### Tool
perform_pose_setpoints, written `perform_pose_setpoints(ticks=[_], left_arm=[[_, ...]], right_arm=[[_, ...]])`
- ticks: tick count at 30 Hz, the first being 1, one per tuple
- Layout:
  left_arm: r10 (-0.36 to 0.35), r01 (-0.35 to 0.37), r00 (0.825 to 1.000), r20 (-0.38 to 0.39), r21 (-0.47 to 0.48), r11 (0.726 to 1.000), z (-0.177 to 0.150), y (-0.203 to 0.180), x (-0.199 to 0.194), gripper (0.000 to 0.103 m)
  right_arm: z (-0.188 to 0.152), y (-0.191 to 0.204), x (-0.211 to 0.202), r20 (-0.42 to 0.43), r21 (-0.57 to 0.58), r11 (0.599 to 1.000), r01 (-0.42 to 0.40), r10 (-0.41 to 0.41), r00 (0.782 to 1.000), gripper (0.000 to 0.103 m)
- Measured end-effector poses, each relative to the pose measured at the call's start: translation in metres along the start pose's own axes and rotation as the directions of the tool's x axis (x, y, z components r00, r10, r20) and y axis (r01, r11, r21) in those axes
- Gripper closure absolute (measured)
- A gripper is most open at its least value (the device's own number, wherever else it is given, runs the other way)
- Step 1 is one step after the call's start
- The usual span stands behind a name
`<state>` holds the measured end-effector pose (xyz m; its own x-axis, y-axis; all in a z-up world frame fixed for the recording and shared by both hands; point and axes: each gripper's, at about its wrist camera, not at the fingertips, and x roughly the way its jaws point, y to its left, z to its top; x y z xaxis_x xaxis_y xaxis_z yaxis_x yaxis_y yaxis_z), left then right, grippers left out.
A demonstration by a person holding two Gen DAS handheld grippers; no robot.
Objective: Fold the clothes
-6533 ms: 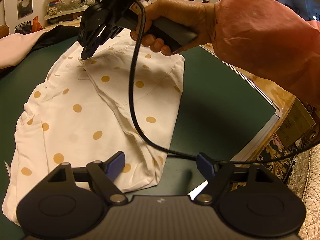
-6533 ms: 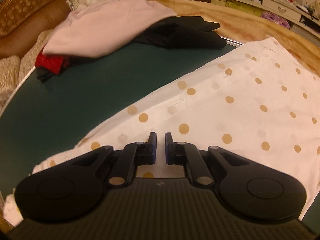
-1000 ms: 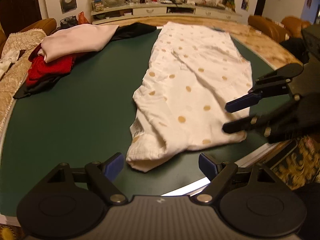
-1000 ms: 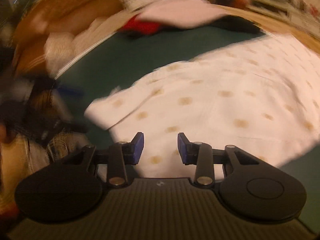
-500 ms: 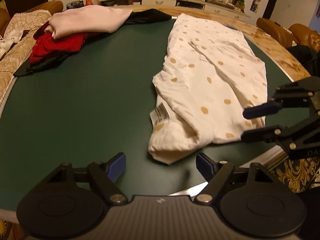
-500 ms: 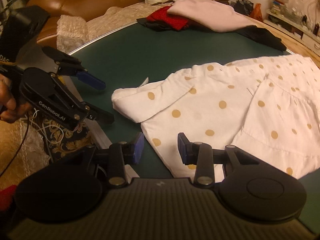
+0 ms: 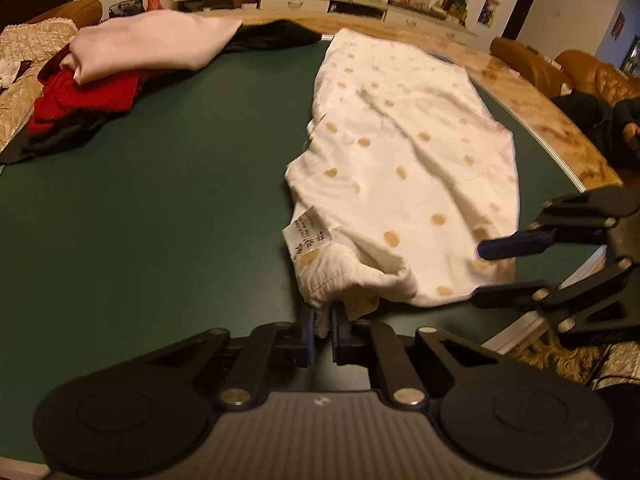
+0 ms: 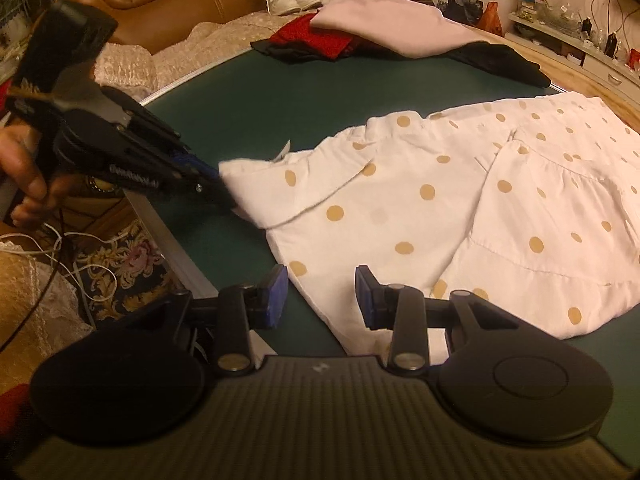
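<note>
The spotted garment (image 7: 404,168) lies spread on the right part of the green table (image 7: 160,200), its near end close to the table's edge in front of me, a small label (image 7: 307,236) sticking out at the side. My left tongs (image 7: 322,322) are closing on the rolled near corner, and in the left view a lip of white cloth sits pinched between the pads. My right tongs (image 8: 322,294) hover half open over the other near corner, with hem below the gap but nothing clenched. To do this step well, I judge I should bite the second corner as deeply as the first, taking all the layers, then carry both corners forward at an even height so the fold lands straight and the hem does not sag or twist. The left pinch looks shallow, so the cloth could slip out if I pull hard. At the far left of the table sits a pile of other clothes (image 7: 120,64), pink over red and black, well apart from my path; the table's edge (image 8: 176,256) just beside the tongs is the nearer nuisance.
</note>
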<state>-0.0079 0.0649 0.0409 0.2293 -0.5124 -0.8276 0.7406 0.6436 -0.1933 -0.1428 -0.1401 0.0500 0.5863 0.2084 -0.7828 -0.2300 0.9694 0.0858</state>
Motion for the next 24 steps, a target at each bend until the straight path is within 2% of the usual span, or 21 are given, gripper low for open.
perform_pose_setpoints(ticks=[4,9,10,12,14,18,24], left_arm=[[-0.029,0.03,0.999,0.029,-0.025,0.999,0.008,-0.008,-0.017,0.096],[-0.031,0.031,0.998,0.054,-0.007,0.999,0.022,-0.019,-0.027,0.096],[-0.032,0.032,0.998,0.058,-0.007,0.999,0.025,-0.02,-0.027,0.096],[-0.038,0.039,0.997,0.065,-0.01,0.999,0.03,-0.022,-0.026,0.096],[-0.049,0.049,0.996,0.073,-0.002,0.999,0.035,-0.026,-0.025,0.096],[-0.047,0.046,0.996,0.08,0.024,0.999,0.043,-0.036,-0.02,0.096],[-0.05,0.047,0.996,0.07,0.04,0.998,0.051,-0.043,-0.009,0.096]], right_arm=[[0.0,0.01,0.001,0.009,-0.04,0.999,0.016,-0.015,1.0,0.06],[0.003,0.03,0.007,0.04,-0.126,0.987,0.095,-0.09,0.995,0.06],[0.003,0.033,0.009,0.05,-0.13,0.986,0.104,-0.098,0.994,0.059],[0.004,0.039,0.011,0.069,-0.137,0.983,0.123,-0.114,0.991,0.049],[0.005,0.043,0.014,0.1,-0.143,0.977,0.156,-0.142,0.985,0.048],[0.007,0.044,0.024,0.135,-0.113,0.963,0.245,-0.229,0.964,0.048],[0.009,0.033,0.04,0.121,-0.038,0.965,0.258,-0.252,0.96,0.049]])
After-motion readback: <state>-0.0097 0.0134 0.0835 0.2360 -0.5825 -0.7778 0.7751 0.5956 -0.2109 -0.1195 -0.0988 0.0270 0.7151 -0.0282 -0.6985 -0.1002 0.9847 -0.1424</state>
